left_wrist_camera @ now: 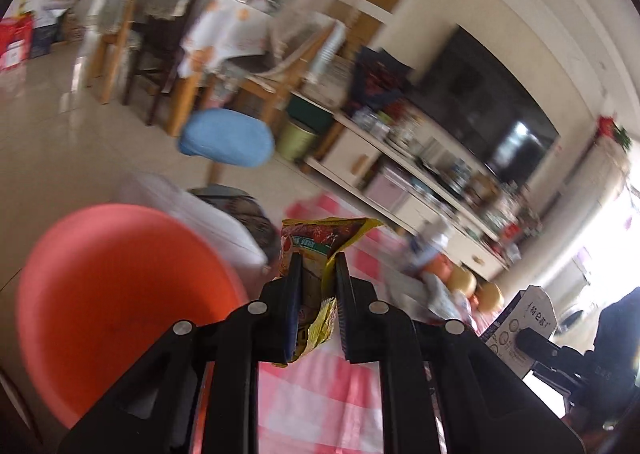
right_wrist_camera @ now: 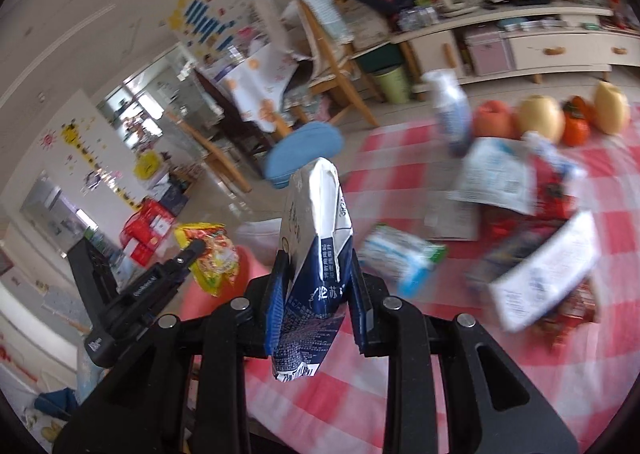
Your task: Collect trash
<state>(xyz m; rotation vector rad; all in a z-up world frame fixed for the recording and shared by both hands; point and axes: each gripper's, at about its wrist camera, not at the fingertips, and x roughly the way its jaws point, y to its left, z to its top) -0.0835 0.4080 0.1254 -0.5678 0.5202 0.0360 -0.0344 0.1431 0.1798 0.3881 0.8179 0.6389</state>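
Bright daylight, blown out at the window [left_wrist_camera: 608,238] far right in the left view. Heavy motion blur smears the background and checked tablecloth [right_wrist_camera: 400,394] litter; near grippers stay sharp. Strong fisheye bending, black vignette corners. Glare on the television [left_wrist_camera: 492,109].

Glossy crinkled foil snack wrapper [left_wrist_camera: 316,294], creased paperboard milk carton [right_wrist_camera: 316,250], checked cloth tablecloth [right_wrist_camera: 520,394].

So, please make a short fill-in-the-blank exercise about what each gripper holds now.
1. The left gripper is shut on a ____ snack wrapper.
2. The right gripper is shut on a white and blue milk ____.
3. The tablecloth has a pink and white ____ pattern.

Missing words: yellow; carton; checked
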